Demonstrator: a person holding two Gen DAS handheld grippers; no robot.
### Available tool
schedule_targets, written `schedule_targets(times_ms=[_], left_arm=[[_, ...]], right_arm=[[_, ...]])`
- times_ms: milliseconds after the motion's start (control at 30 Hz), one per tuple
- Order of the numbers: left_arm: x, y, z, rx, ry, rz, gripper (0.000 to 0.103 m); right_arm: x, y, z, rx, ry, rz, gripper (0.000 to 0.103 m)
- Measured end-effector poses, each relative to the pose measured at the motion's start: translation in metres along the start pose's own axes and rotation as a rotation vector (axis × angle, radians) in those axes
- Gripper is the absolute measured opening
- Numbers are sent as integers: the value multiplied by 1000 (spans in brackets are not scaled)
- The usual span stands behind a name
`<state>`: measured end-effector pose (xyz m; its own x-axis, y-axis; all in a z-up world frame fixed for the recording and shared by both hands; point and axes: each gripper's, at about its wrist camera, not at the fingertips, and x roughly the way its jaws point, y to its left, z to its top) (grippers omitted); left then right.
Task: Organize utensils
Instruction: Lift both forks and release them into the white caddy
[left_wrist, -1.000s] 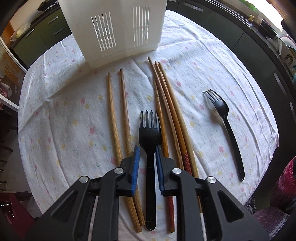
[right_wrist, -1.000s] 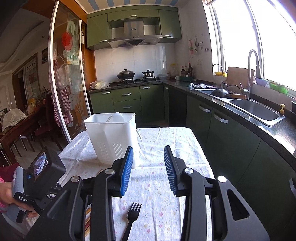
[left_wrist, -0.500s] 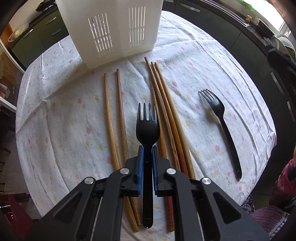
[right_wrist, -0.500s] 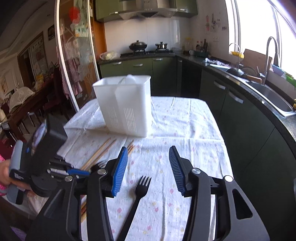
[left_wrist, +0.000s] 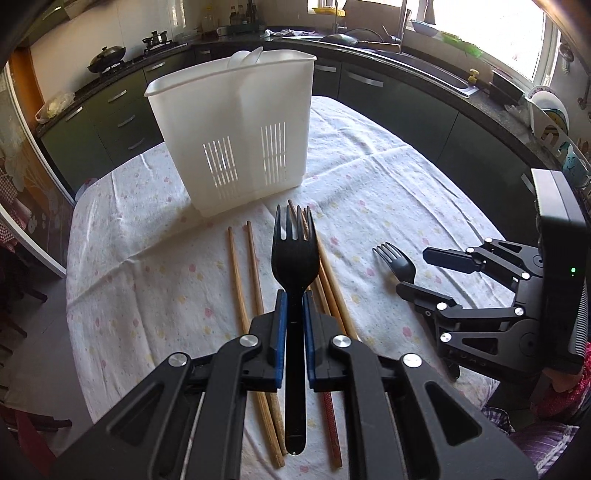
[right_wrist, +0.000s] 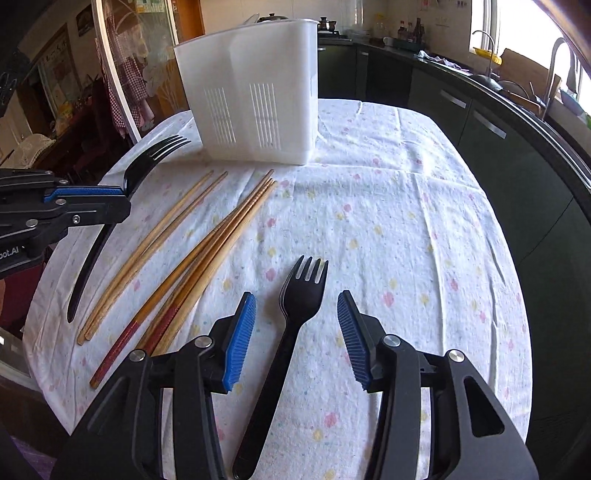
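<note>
My left gripper (left_wrist: 294, 314) is shut on a black fork (left_wrist: 294, 254) by its handle and holds it lifted above the table, tines toward the white utensil caddy (left_wrist: 236, 133). That held fork (right_wrist: 147, 162) and the left gripper (right_wrist: 122, 201) also show at the left of the right wrist view. My right gripper (right_wrist: 297, 325) is open, low over a second black fork (right_wrist: 291, 317) that lies on the cloth between its fingers. The right gripper (left_wrist: 410, 271) shows at the right of the left wrist view, by that second fork (left_wrist: 397, 260). Several wooden chopsticks (right_wrist: 221, 236) lie on the cloth.
The caddy (right_wrist: 255, 92) stands at the far end of the table, something white inside it. The table has a white floral cloth (right_wrist: 388, 229). Dark green kitchen cabinets (right_wrist: 498, 140) and a sink counter run along the right. A glass partition stands at the left.
My left gripper lifted the black fork off the cloth and tilted up toward the caddy. My right gripper came down and forward over the second fork, still open.
</note>
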<state>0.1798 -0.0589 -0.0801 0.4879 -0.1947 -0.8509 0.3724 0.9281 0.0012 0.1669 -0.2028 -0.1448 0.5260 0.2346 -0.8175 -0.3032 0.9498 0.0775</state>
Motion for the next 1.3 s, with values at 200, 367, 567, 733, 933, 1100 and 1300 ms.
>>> schedule_targets(times_ms=[200,367,567,733,933,1100,1300], left_arm=[[-4,5,-8,-10,-11,-2,8],[-9,11,-7,-27,-38,-10,8],[-34,18,6,-52,-139,-30,8],[-68,25,34,-74,-296,-34,8],[-104,39,82,-106,-508,-37,8],[-116,52,122,-137,-688,-9,8],[-94,71,154,-168,-833,38,8]], right_arm=[[23,5,7,-7,59,-36,30],[21,1,11,5,42,-25,27],[-25,-7,28,49,-112,64,27],[-82,-9,62,61,-326,111,27],[-138,-7,119,55,-605,115,27],[-156,-2,172,55,-799,94,27],[-126,3,229,50,-873,40,27]])
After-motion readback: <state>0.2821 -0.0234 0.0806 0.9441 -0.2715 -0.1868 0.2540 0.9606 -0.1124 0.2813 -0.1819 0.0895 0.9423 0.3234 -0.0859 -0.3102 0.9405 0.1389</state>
